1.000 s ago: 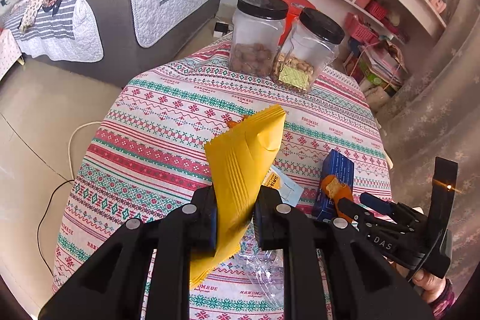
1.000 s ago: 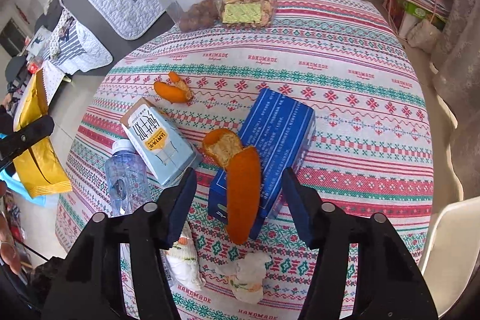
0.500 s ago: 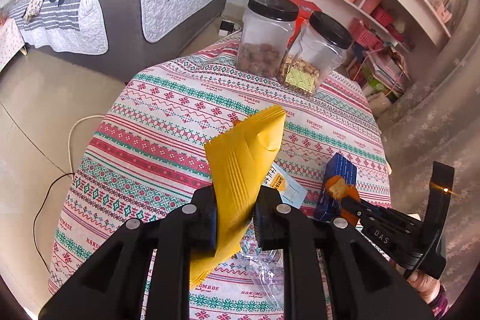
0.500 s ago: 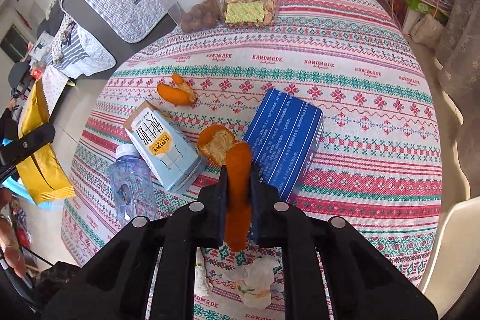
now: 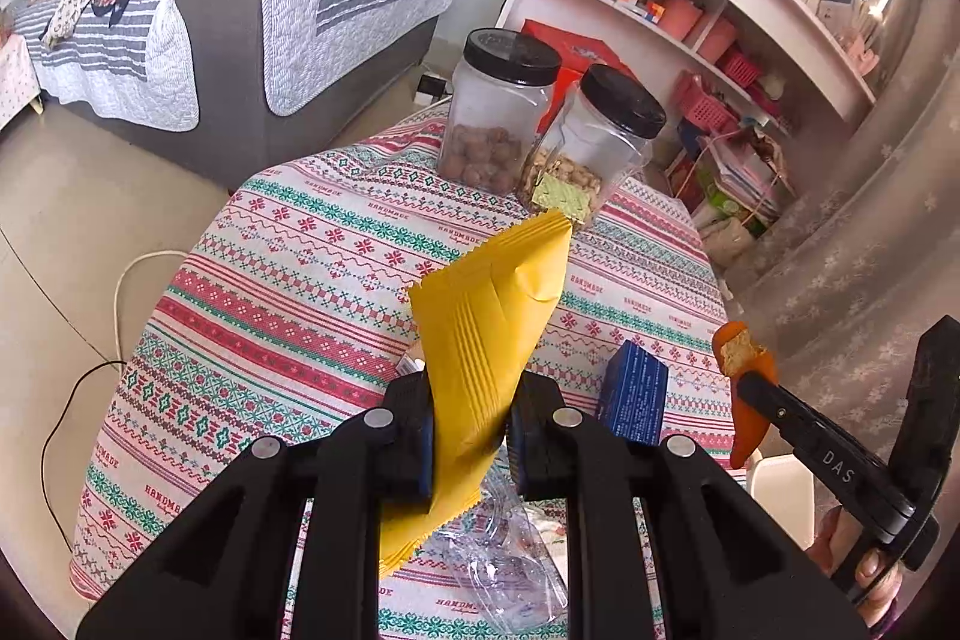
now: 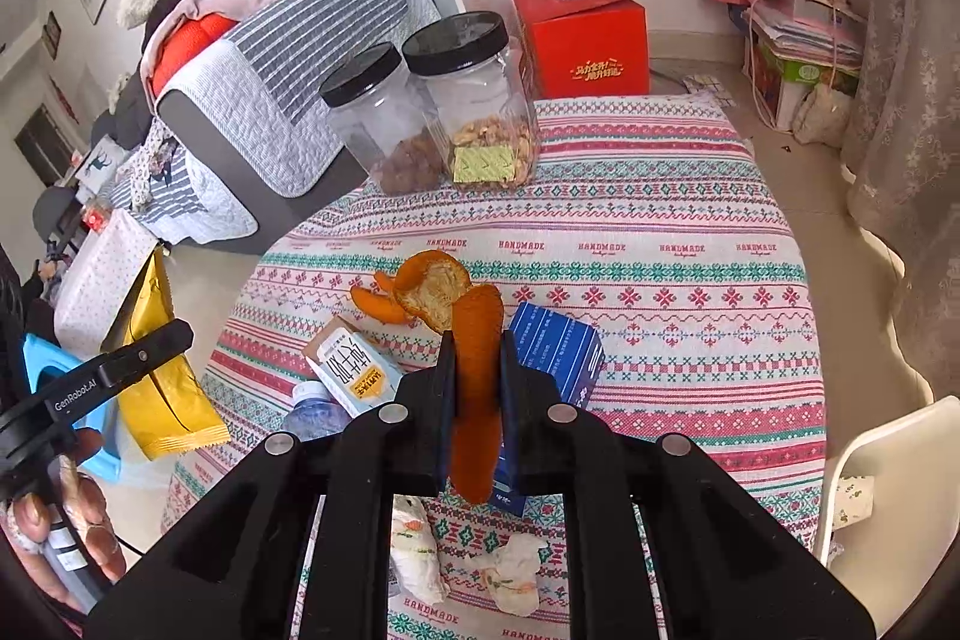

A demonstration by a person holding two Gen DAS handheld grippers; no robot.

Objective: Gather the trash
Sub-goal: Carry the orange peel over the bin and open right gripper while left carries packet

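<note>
The right gripper (image 6: 474, 388) has closed on the orange peel (image 6: 477, 376) and lifted it up off the blue box (image 6: 558, 346); a second ago its jaws were wide apart with the peel lying on the box between them. Now the peel hangs in the air, pinched tight, above the table (image 6: 660, 220). The left gripper (image 5: 468, 424) has hardly moved and is still clamped on the yellow snack bag (image 5: 486, 334), which sticks up out of the jaws above the near side of the table. Both grippers point down at a slant. A hand (image 6: 66, 532) holds the left one at the low left of the right view. The cloth on the table says "HANDMADE" over and over in red. The left gripper has "GenRobot.AI" on its side and the right one has "DAS". The peel is long and bright orange, with a curled bit at the top that is pale and rough inside. The bag is plain yellow with a zigzag edge. A small milk carton (image 6: 354, 370) lies by the box.
</note>
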